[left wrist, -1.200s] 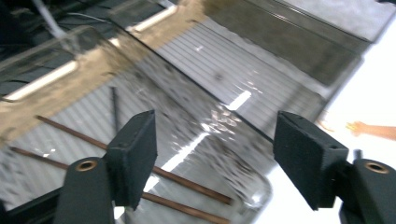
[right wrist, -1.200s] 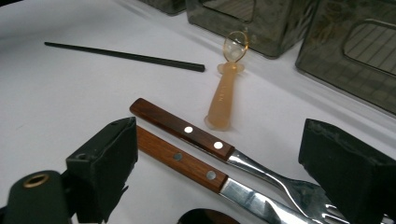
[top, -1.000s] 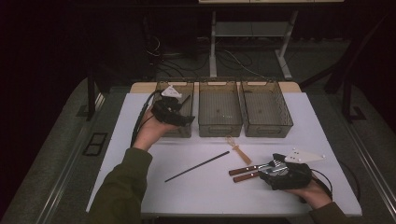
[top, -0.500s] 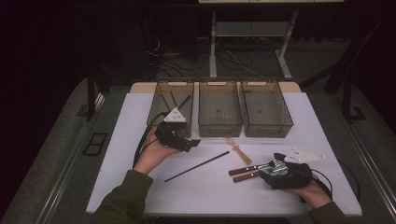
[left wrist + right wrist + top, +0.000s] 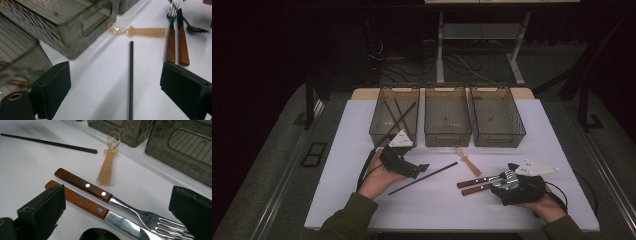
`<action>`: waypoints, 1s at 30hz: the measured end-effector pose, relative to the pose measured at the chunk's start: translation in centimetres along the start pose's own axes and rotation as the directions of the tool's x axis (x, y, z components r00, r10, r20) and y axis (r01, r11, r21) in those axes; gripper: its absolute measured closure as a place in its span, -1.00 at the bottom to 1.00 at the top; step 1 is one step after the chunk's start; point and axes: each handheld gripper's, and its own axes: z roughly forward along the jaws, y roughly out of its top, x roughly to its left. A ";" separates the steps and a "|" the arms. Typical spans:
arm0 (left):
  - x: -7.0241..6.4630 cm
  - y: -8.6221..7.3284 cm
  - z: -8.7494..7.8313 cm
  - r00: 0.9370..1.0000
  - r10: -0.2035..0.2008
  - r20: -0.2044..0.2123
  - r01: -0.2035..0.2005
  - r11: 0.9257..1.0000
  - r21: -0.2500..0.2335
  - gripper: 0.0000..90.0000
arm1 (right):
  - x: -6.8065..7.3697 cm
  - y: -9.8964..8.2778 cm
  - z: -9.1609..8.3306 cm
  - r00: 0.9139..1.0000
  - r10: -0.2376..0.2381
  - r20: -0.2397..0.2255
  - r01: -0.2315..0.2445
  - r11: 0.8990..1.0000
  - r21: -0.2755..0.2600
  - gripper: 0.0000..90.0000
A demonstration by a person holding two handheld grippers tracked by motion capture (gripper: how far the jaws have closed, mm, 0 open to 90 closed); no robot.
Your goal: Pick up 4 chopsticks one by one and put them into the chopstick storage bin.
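The black chopstick [image 5: 423, 178] lies flat on the white table [image 5: 362, 120], just in front of the left bin [image 5: 395, 120] where more black sticks are already held — and it is being lined up by the left gripper [image 5: 416, 170], seen between that gripper's jaws in the left gripper view [image 5: 131, 80]. Those jaws have just been opening and stand wide, with the stick between them but untouched by the pads. A thin, round stick flat on a smooth top can easily be missed: if the jaws are closed too high, it may be rolled aside or flicked toward the amber spoon [image 5: 467, 161], which lies just beyond the chopstick's far tip. A grip taken near one end could let it tilt and catch the bin's rim. To the right of the chopstick, the right gripper [image 5: 510, 176] is held open over the fork [image 5: 120, 202] and knife [image 5: 100, 211], gripping nothing — a nudge there would scatter the wooden-handled pair.
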 end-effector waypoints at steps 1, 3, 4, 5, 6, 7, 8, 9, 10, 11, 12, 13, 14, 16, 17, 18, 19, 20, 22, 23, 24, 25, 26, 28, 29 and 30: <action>-0.1 -0.3 0.1 1.000 0.001 0.002 -0.001 1.000 0.002 -0.79 | 0.0 0.0 0.0 1.000 0.000 -0.001 0.000 1.000 -0.001 -0.98; -0.3 -0.8 0.3 1.000 -0.003 0.013 0.003 1.000 0.003 -0.78 | 0.0 -0.1 0.0 1.000 -0.007 -0.010 0.007 1.000 0.000 -0.98; -0.5 -1.0 0.4 1.000 0.000 0.012 -0.001 1.000 0.011 -0.78 | 0.0 -0.2 0.1 1.000 -0.007 -0.014 0.007 1.000 0.003 -0.98; -0.6 -1.3 0.5 1.000 0.009 0.007 -0.009 1.000 0.014 -0.77 | 0.0 -0.2 0.1 1.000 -0.011 -0.018 0.011 1.000 0.012 -0.98; -0.8 -1.5 0.6 1.000 0.004 0.008 -0.004 1.000 0.010 -0.74 | 0.0 -0.2 0.1 1.000 -0.011 -0.022 0.011 1.000 0.017 -0.98; -0.8 -1.6 0.7 1.000 0.008 0.011 -0.008 1.000 0.016 -0.73 | 0.0 -0.3 0.2 1.000 -0.016 -0.023 0.016 1.000 0.016 -0.98; -0.9 -1.8 0.8 1.000 0.003 0.008 -0.004 1.000 0.019 -0.73 | 0.0 -0.3 0.2 1.000 -0.016 -0.026 0.016 1.000 0.017 -0.98; -1.0 -1.9 0.9 1.000 0.012 0.006 -0.012 1.000 0.020 -0.72 | 0.0 -0.3 0.2 1.000 -0.016 -0.027 0.016 1.000 0.018 -0.98; -1.1 -2.0 1.0 1.000 0.006 0.008 -0.006 1.000 0.015 -0.70 | 0.0 -0.3 0.2 1.000 -0.016 -0.027 0.016 1.000 0.017 -0.98; -1.2 -2.1 1.1 1.000 0.001 0.014 -0.002 1.000 0.018 -0.70 | 0.0 -0.3 0.2 1.000 -0.018 -0.025 0.018 1.000 0.013 -0.98; -1.3 -2.2 1.2 1.000 0.006 0.018 -0.006 1.000 0.026 -0.69 | 0.0 -0.3 0.2 1.000 -0.015 -0.026 0.015 1.000 0.012 -0.98; -1.4 -2.3 1.3 1.000 0.006 0.025 -0.006 1.000 0.026 -0.68 | 0.0 -0.3 0.2 1.000 -0.015 -0.024 0.015 1.000 0.012 -0.98; -1.4 -2.4 1.3 0.999 0.010 0.034 -0.011 0.999 0.034 -0.65 | 0.0 -0.3 0.2 1.000 -0.014 -0.026 0.014 1.000 0.012 -0.98; -1.6 -2.6 1.6 0.999 0.008 0.038 -0.010 0.999 0.041 -0.55 | 0.0 -0.3 0.2 1.000 -0.013 -0.028 0.013 1.000 0.009 -0.98; -1.6 -2.6 1.7 0.999 0.021 0.037 -0.023 0.998 0.054 -0.49 | 0.0 -0.3 0.2 0.999 -0.013 -0.029 0.014 1.000 0.008 -0.98; -1.6 -2.6 1.8 0.999 0.026 0.038 -0.028 0.998 0.055 -0.40 | -0.1 -0.3 0.2 0.999 -0.015 -0.032 0.016 1.000 0.009 -0.98; -1.7 -2.7 1.9 0.999 0.025 0.040 -0.028 0.998 0.060 -0.33 | -0.1 -0.3 0.3 0.999 -0.013 -0.038 0.014 1.000 0.014 -0.98; -1.7 -2.7 2.0 0.999 0.026 0.046 -0.029 0.998 0.060 -0.27 | -0.1 -0.3 0.3 0.999 -0.015 -0.042 0.016 1.000 0.020 -0.98; -1.9 -2.7 2.1 0.998 0.030 0.058 -0.034 0.997 0.062 -0.08 | -0.1 -0.3 0.4 0.999 -0.019 -0.047 0.020 1.000 0.024 -0.98; -1.9 -2.7 2.1 0.998 0.038 0.059 -0.042 0.997 0.068 0.02 | -0.1 -0.3 0.4 0.999 -0.019 -0.049 0.020 1.000 0.024 -0.98; -1.9 -2.7 2.1 0.997 0.043 0.063 -0.047 0.996 0.070 0.13 | 0.0 -0.3 0.4 0.999 -0.018 -0.049 0.020 1.000 0.023 -0.98; -1.9 -2.7 2.2 0.997 0.041 0.061 -0.046 0.996 0.078 0.21 | -0.1 -0.3 0.4 0.999 -0.021 -0.049 0.022 1.000 0.021 -0.98; -1.8 -2.8 2.3 0.997 0.037 0.062 -0.042 0.996 0.080 0.30 | 0.0 -0.3 0.4 0.999 -0.017 -0.051 0.018 1.000 0.022 -0.98; -1.7 -2.8 2.5 0.997 0.040 0.059 -0.046 0.995 0.093 0.43 | -0.1 -0.3 0.4 0.998 -0.018 -0.052 0.019 1.000 0.022 -0.98; -1.7 -2.9 2.6 0.998 0.035 0.061 -0.040 0.995 0.095 0.49 | -0.1 -0.3 0.4 0.998 -0.018 -0.054 0.020 1.000 0.022 -0.98; -1.7 -2.9 2.7 0.997 0.026 0.068 -0.033 0.995 0.097 0.54 | -0.1 -0.3 0.4 0.998 -0.018 -0.055 0.019 1.000 0.022 -0.98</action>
